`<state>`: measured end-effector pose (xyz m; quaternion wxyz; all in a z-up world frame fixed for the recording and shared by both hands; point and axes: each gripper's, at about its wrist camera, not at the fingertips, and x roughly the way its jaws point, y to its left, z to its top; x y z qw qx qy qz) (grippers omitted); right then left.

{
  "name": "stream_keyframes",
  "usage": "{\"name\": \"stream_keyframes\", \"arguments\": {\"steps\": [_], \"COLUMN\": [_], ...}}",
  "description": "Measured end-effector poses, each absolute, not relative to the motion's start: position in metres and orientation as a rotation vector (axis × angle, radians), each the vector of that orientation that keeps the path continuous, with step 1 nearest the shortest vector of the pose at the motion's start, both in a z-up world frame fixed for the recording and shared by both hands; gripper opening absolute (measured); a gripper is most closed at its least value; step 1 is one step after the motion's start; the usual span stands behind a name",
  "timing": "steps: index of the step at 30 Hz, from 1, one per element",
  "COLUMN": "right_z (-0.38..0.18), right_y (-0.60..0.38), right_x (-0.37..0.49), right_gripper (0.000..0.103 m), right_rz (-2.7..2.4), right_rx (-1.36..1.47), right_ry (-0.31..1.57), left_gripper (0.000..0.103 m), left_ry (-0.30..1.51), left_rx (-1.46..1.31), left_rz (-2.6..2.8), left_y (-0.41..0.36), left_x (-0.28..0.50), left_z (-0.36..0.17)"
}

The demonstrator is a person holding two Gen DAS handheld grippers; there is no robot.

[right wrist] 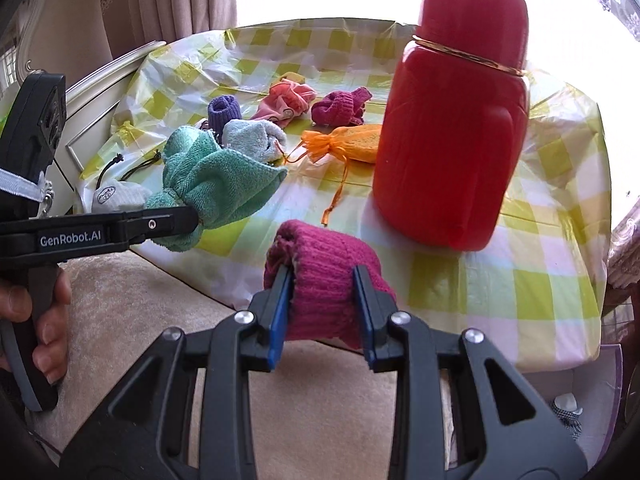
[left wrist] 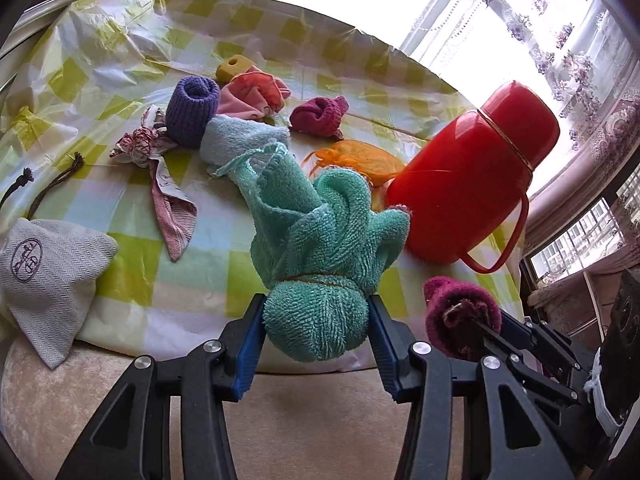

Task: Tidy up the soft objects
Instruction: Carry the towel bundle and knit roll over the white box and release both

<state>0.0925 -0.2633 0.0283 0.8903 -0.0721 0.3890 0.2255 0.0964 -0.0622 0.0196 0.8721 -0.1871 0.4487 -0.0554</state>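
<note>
Left gripper (left wrist: 316, 316): jaws clenched on the banded knot of a green terry towel (left wrist: 320, 232), held above the near table (left wrist: 132, 280) edge.

Beyond and left of those jaws, on the table:
- grey drawstring pouch (left wrist: 44, 268)
- patterned knotted cloth (left wrist: 160, 172)
- purple knit roll (left wrist: 192, 108)
- pale blue towel roll (left wrist: 240, 140)
- yellow sponge (left wrist: 234, 67)
- pink cloth (left wrist: 254, 98)

Beyond and right:
- magenta knit bundle (left wrist: 318, 116)
- orange mesh bag (left wrist: 360, 160)
- red flask (left wrist: 472, 184)

Right gripper (right wrist: 322, 304): jaws grasping a magenta knit roll (right wrist: 324, 276) at the table's near edge, the flask just beyond and right of them.

Progress, as judged: two items in hand, none visibly sorted. The rest lie loosely scattered, no container is in view, and most of the work remains.
</note>
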Motion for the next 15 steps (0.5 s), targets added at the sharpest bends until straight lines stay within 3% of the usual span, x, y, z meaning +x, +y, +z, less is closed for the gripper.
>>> {"name": "stream_keyframes", "arguments": {"steps": [15], "right_z": [0.035], "right_y": [-0.409], "right_x": [0.056], "right_gripper": [0.034], "right_rz": [0.196], "right_rx": [0.013], "right_ry": [0.836], "left_gripper": [0.050], "left_ry": [0.972], "left_rx": [-0.273], "left_rz": [-0.366], "left_y": [-0.178], "left_x": [0.092], "left_z": [0.032]}}
